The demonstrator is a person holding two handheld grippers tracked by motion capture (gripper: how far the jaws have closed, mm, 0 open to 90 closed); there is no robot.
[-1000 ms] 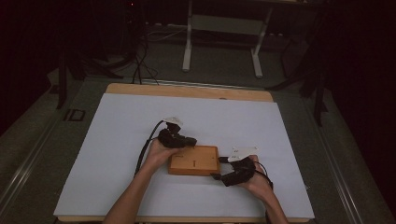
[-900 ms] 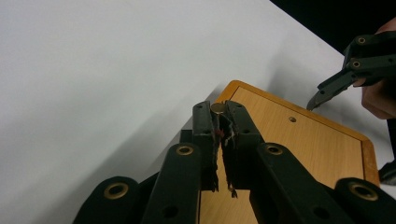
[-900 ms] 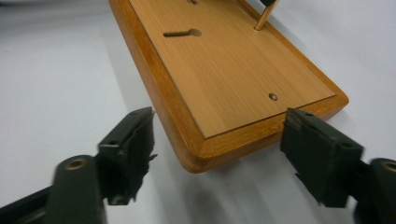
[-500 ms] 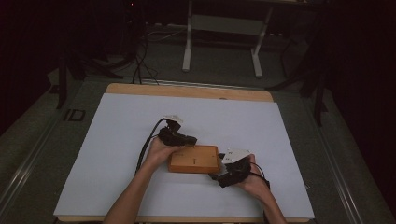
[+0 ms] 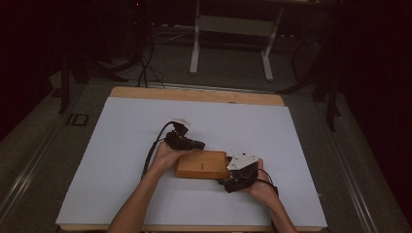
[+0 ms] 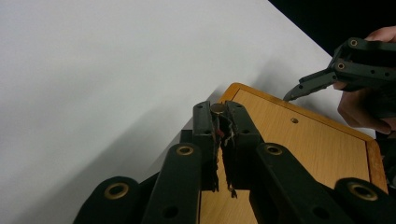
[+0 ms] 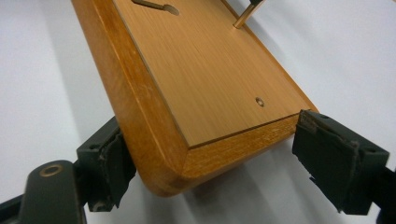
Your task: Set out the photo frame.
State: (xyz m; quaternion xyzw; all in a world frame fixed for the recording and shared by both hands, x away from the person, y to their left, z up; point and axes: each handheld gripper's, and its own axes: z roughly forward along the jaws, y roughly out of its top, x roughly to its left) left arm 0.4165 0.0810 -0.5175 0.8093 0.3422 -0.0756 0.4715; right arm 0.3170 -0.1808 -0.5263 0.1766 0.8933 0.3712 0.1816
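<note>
Wooden box (image 5: 201, 164) lies flat on the white bench (image 5: 116, 145), near-centre, long axis running left to right. Left tool (image 5: 194, 144) sits at its far left corner, right tool (image 5: 233, 182) at its near right end. Left gripper view: jaws clamped on a small brass knob (image 6: 217, 108). Right gripper view: jaws spread wide, straddling the box's corner. No writing is legible.

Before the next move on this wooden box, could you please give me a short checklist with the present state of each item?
1. Right gripper straddles the wooden box corner, jaws open: ok.
2. Right pads touching the wood: cannot tell.
3. Left gripper shut on a small brass peg: ok.
4. Box flat on the white sheet: ok.
5. Whether the lid is free to open: cannot tell.
</note>
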